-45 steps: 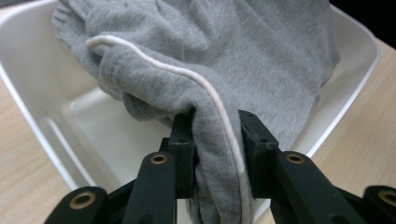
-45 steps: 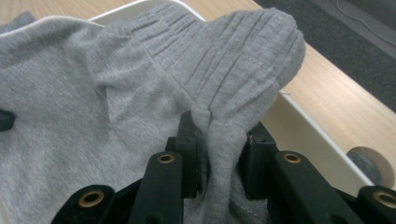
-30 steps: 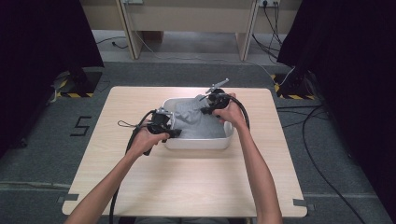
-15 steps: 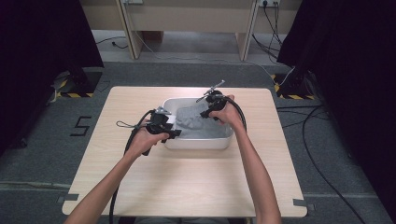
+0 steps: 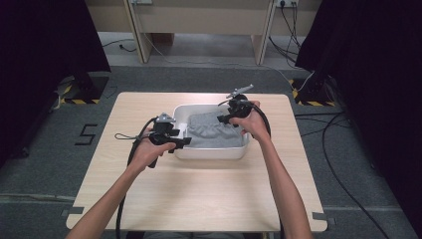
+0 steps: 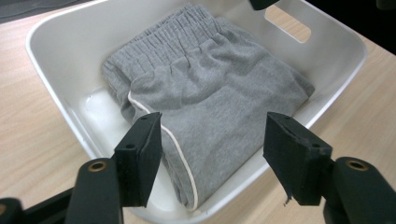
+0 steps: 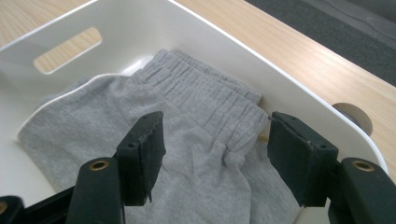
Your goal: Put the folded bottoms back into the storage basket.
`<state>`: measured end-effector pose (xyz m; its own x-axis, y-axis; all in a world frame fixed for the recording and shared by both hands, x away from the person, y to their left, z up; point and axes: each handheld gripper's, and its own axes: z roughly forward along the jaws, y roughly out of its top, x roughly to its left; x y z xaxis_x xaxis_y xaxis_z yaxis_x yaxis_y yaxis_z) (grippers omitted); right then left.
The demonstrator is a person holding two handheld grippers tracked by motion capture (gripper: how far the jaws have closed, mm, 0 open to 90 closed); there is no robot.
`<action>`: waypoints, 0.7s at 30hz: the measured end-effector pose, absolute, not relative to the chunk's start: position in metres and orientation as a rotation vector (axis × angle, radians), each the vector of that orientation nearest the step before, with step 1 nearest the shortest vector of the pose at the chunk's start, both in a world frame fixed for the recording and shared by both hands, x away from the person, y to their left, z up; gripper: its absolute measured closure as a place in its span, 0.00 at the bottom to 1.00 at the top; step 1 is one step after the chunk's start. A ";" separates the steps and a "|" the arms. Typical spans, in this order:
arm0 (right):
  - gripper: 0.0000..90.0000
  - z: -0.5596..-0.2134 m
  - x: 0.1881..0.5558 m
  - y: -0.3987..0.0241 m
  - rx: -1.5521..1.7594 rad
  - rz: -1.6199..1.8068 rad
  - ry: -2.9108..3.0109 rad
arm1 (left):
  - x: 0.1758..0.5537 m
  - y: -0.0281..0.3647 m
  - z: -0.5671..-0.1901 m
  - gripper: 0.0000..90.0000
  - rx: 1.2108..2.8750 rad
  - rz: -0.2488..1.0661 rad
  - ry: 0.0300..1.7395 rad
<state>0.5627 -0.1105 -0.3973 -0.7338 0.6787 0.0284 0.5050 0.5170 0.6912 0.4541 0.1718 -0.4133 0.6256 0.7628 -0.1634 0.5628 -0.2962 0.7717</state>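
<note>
Grey folded shorts (image 6: pixel 212 98) lie flat inside the white tub (image 5: pixel 208 152) near the table's (image 5: pixel 209 199) far edge, and both the left gripper (image 6: pixel 212 156) and right gripper (image 7: pixel 212 154), jaws just opening with nothing between them, hover above, apparently having let go.

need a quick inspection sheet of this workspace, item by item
surface: light wood table, bare around the bin
job's things: folded grey shorts lying in white bin
clutter: nothing seen
grippers: left gripper and right gripper open above the shorts, jaws just opened, nothing between them
cables: black cable trails from left gripper; more on floor
surroundings: grey floor, dark curtains, number 5 floor mark
</note>
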 end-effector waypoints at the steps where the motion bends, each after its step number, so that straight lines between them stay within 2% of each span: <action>1: 0.41 -0.397 0.560 -0.112 0.998 1.038 2.508 | 0.453 0.174 -0.414 0.39 1.986 0.299 1.044; 21: 0.38 -0.386 0.505 -0.120 0.935 1.143 2.449 | 0.424 0.194 -0.406 0.26 1.936 0.331 1.038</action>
<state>0.5046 -0.1201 -0.3856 -0.7511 0.6599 0.0179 0.4377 0.4775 0.7618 0.4243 0.1942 -0.4056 0.6137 0.7724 -0.1635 0.5358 -0.2553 0.8048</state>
